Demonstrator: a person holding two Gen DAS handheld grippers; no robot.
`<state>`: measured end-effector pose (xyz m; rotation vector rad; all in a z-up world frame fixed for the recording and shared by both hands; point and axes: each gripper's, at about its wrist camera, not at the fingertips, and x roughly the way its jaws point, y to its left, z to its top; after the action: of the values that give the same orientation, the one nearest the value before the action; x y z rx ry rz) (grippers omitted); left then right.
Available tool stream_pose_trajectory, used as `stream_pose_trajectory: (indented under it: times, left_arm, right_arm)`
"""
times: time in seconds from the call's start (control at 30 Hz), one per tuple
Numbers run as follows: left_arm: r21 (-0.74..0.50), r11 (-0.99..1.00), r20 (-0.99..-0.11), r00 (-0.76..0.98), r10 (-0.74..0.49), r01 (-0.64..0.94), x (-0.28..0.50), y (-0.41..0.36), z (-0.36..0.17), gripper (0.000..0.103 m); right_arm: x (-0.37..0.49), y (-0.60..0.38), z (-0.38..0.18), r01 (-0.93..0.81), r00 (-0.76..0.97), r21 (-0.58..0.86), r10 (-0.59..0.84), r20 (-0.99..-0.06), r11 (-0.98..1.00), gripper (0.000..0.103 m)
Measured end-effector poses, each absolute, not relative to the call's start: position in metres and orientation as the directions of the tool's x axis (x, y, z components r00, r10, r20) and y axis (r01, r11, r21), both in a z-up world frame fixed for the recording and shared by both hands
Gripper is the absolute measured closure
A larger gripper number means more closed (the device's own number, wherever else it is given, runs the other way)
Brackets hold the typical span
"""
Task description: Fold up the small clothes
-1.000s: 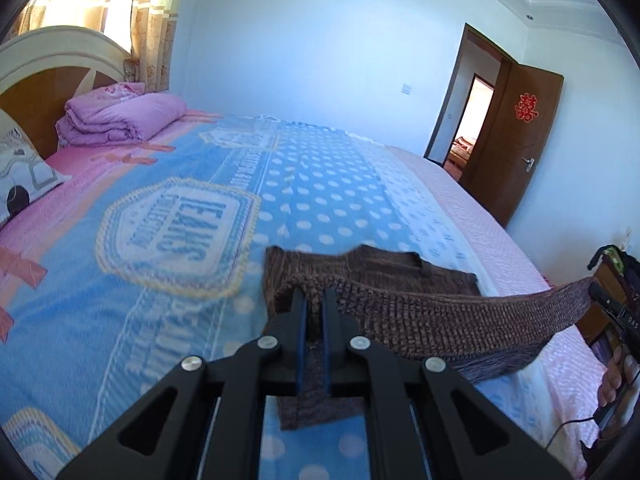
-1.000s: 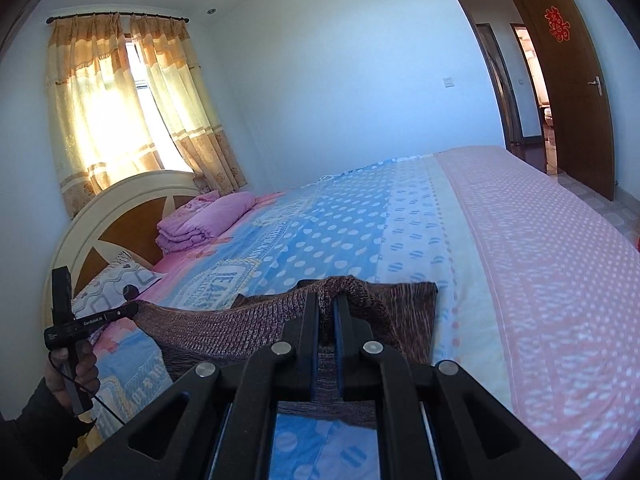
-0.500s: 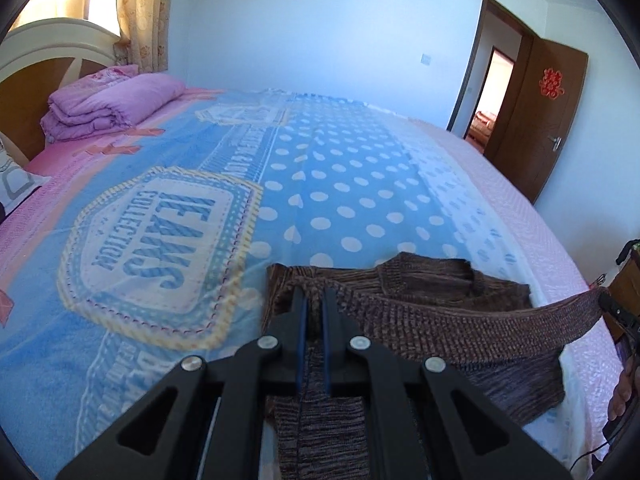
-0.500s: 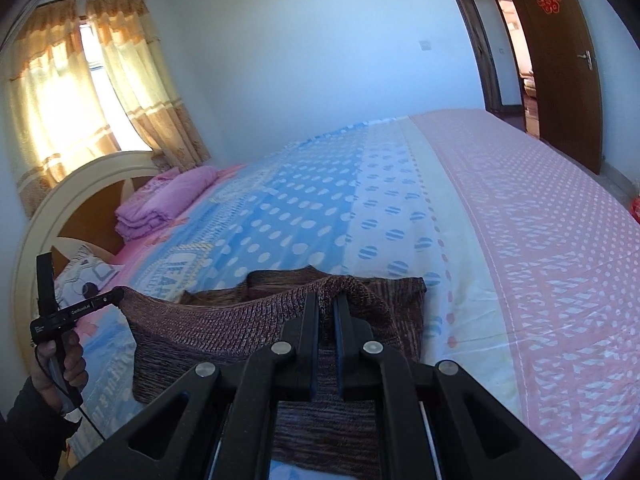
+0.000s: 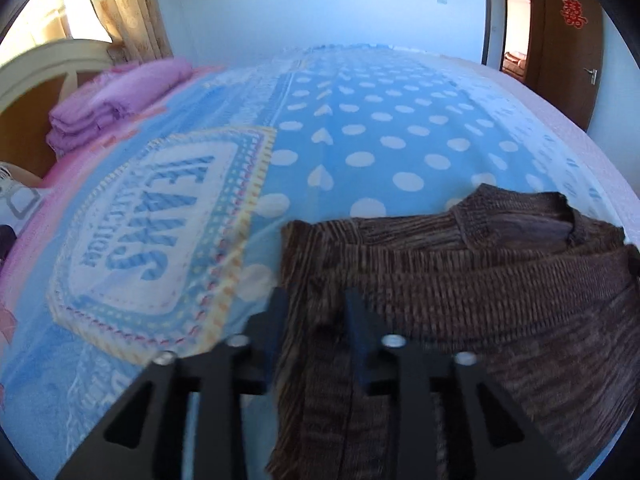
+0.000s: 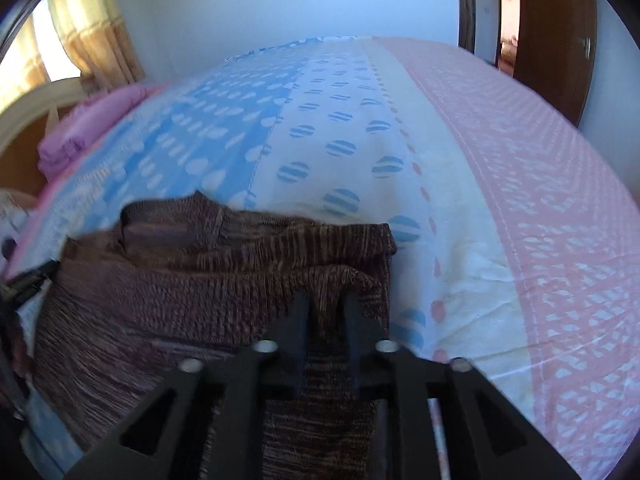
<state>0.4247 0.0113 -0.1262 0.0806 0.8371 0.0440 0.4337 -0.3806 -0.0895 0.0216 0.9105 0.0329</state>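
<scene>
A brown knit sweater point(image 5: 460, 280) lies folded on the bed, its lower edge laid over toward the collar point(image 5: 520, 224). My left gripper point(image 5: 316, 296) hovers over the sweater's left corner. Its jaws are opening, and the knit sits loose between them, not pinched. The same sweater point(image 6: 180, 300) fills the lower left of the right wrist view. My right gripper point(image 6: 326, 300) is over the sweater's right corner. Its jaws are opening too, with the cloth slack in the gap.
The bed carries a blue dotted blanket point(image 5: 380, 140) with a lettered patch point(image 5: 160, 232) and a pink patterned sheet point(image 6: 540, 200) on the right. Folded purple bedding point(image 5: 120, 96) lies by the headboard point(image 5: 36, 76). A brown door point(image 5: 568, 40) stands open at the far right.
Both grippers have come down to the bed with the sweater's edge. Their jaws, shut on the knit before, now stand apart, and the cloth rests on the sweater.
</scene>
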Motion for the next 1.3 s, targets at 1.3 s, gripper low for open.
stream_pose_trajectory:
  times: [1.3]
  left_arm:
    - [-0.052, 0.998, -0.764, 0.643, -0.062, 0.035, 0.317, 0.03, -0.141, 0.048]
  right_arm:
    - [0.288, -0.427, -0.063, -0.005, 0.697, 0.191, 0.14, -0.704, 0.982, 0.019]
